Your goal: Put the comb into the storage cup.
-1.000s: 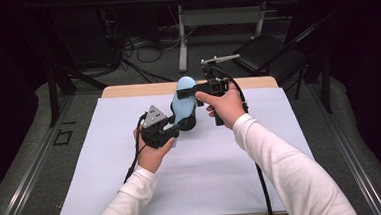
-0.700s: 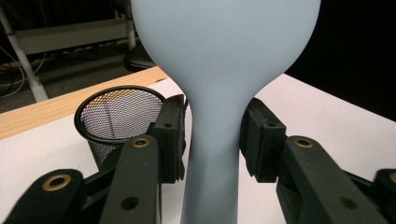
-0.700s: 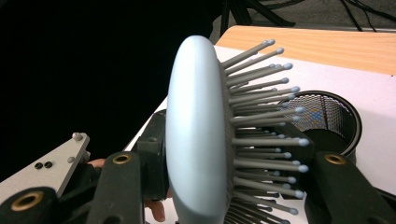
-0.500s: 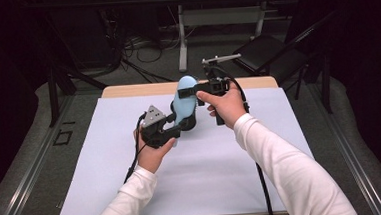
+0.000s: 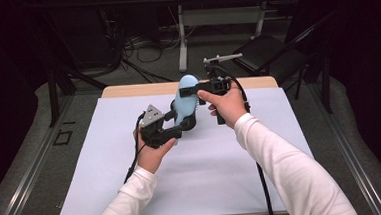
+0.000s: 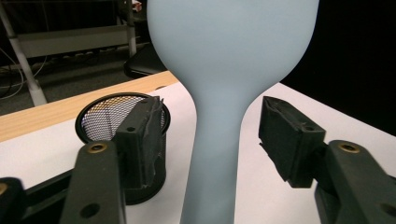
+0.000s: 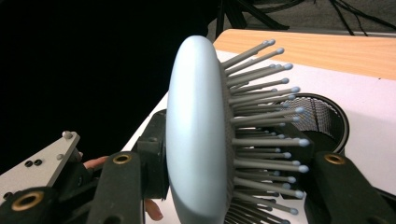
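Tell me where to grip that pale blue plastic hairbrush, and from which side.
Probably the narrow neck of the pale blue plastic hairbrush, where the left tongs sit; their jaws have just been opening and stand clear of it. Come from either flank: it is slim and smooth there. The right tongs clamp the wide head back against bristles, a bulkier, springier hold. The black mesh cup stands behind.

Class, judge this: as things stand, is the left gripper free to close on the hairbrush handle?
Probably yes: the hairbrush handle stands between the left gripper's jaws, which have just been opening, with gaps on both sides and nothing between.
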A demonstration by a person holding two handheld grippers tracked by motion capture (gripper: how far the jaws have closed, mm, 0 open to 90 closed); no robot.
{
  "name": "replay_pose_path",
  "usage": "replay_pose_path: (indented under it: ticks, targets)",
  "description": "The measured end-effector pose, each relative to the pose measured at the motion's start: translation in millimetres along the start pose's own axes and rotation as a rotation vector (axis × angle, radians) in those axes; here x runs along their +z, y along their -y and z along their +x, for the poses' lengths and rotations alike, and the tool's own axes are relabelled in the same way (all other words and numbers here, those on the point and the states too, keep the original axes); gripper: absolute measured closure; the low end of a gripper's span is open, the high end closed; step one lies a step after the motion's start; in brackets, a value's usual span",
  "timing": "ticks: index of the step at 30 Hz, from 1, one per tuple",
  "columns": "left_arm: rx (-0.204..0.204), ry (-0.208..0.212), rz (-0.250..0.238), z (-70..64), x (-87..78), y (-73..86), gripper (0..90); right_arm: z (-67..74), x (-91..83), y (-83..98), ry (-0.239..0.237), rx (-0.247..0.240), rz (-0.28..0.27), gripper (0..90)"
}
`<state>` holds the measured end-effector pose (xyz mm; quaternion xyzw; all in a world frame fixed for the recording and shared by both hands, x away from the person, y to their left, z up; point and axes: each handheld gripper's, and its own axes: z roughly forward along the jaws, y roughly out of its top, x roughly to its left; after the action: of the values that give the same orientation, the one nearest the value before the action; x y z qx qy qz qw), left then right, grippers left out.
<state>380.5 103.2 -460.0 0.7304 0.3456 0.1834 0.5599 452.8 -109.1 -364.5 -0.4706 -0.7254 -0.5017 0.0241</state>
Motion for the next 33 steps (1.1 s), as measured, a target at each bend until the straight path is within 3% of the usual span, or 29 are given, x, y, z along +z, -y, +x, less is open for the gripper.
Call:
replay_pose_path:
  ticks: [9, 16, 22, 33]
  targets:
    - [-0.009, -0.013, 0.004, 1.0, 0.4, -0.8, 33.4, -6.4, -4.2, -2.2, 0.023, 0.007, -0.014, 48.3]
    - [-0.004, -0.056, 0.007, 3.5, 0.6, -1.1, 31.2, -12.6, -10.1, -4.4, 0.048, 0.015, -0.028, 48.4]
    - [-0.025, -0.056, 0.004, 5.2, -0.5, -1.6, 31.2, -16.6, -12.4, -6.8, 0.064, 0.021, -0.039, 48.4]
    - [-0.002, -0.078, -0.004, 8.4, -1.9, -2.5, 31.3, -20.0, -16.5, -10.3, 0.089, 0.017, -0.048, 48.4]
